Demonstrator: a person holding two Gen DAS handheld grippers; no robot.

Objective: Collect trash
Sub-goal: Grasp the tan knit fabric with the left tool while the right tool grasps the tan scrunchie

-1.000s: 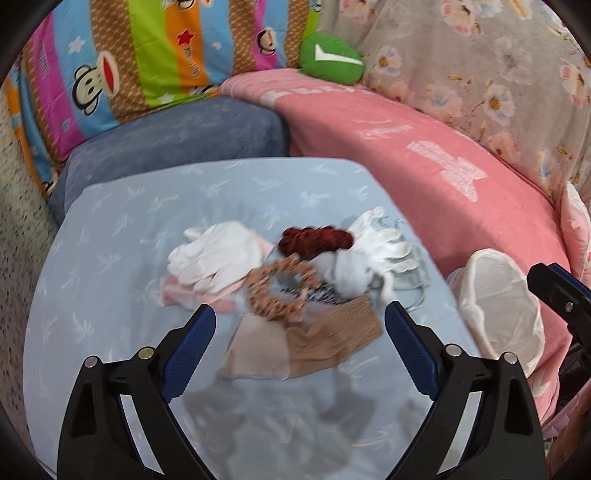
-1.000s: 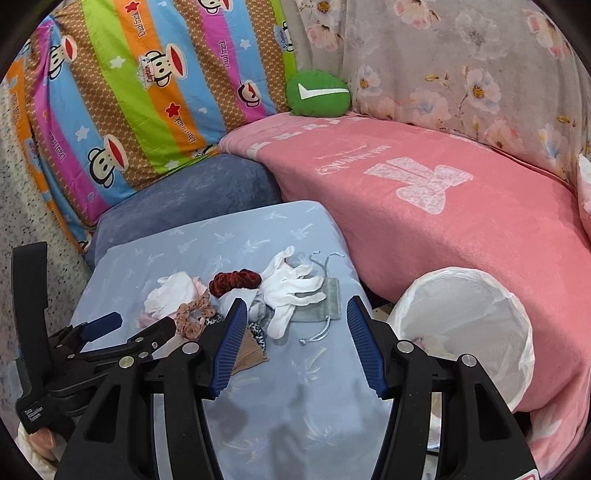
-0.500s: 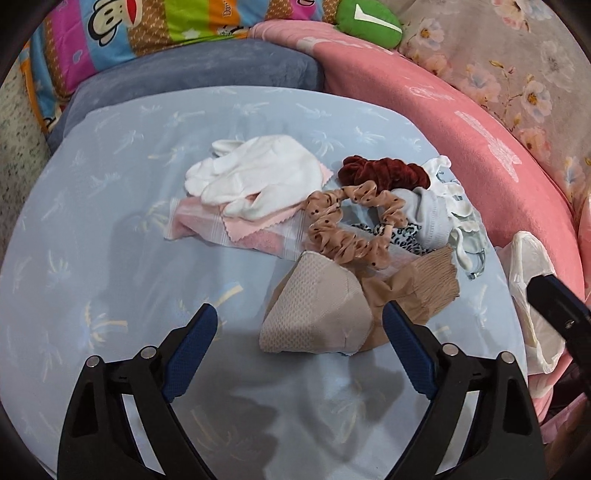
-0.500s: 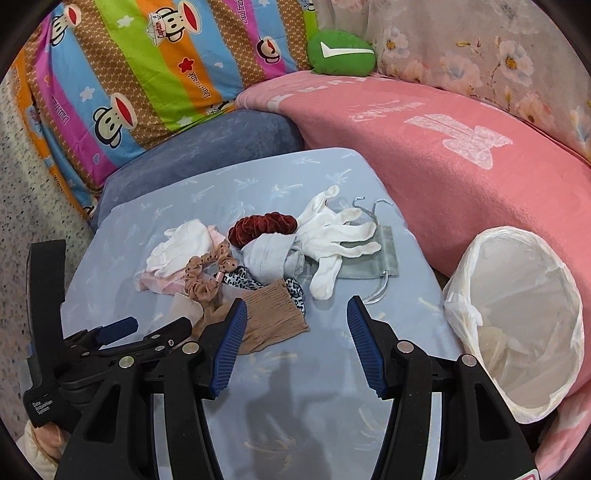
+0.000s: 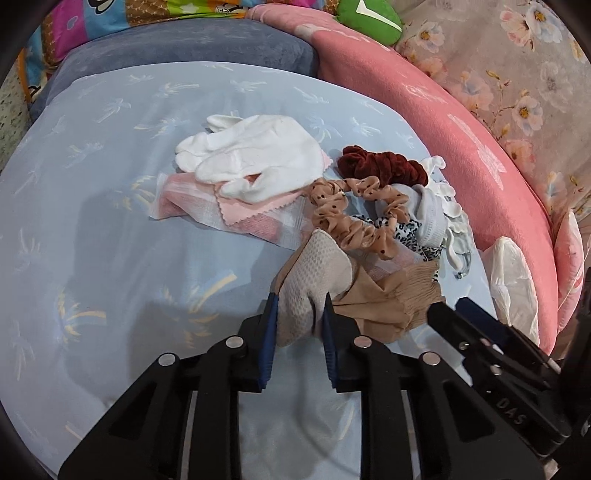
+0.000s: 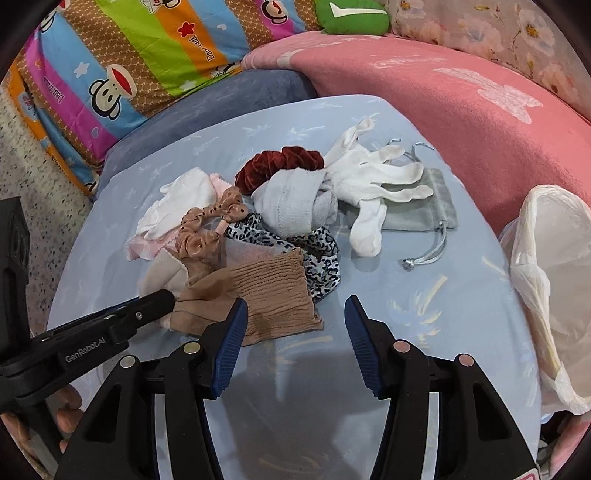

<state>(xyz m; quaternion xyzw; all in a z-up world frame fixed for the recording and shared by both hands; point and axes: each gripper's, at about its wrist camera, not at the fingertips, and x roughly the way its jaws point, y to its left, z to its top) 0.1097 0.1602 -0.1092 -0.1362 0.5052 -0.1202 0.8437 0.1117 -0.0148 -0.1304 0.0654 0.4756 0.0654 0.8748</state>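
A pile of cloth items lies on the light blue table [image 5: 110, 229]. My left gripper [image 5: 298, 308] is shut on the toe of a beige stocking [image 5: 314, 284], whose ribbed tan cuff shows in the right wrist view [image 6: 266, 291]. Behind it lie a tan dotted scrunchie [image 5: 354, 221], a dark red scrunchie [image 5: 380, 166], a white glove [image 5: 258, 162] on pink cloths [image 5: 243, 218], a second white glove [image 6: 373, 177] and a grey drawstring pouch [image 6: 424, 214]. My right gripper [image 6: 295, 317] is open and empty, just in front of the stocking cuff.
A white bag-lined trash bin [image 6: 554, 280] stands off the table's right edge. A pink-covered sofa [image 6: 461, 92] wraps the back and right, with a grey-blue cushion [image 5: 184, 44], a striped monkey-print blanket [image 6: 129, 62] and a green pillow [image 6: 351, 18].
My left gripper moved forward and closed on the stocking's toe. My right gripper moved in lower toward the pile and stayed open.
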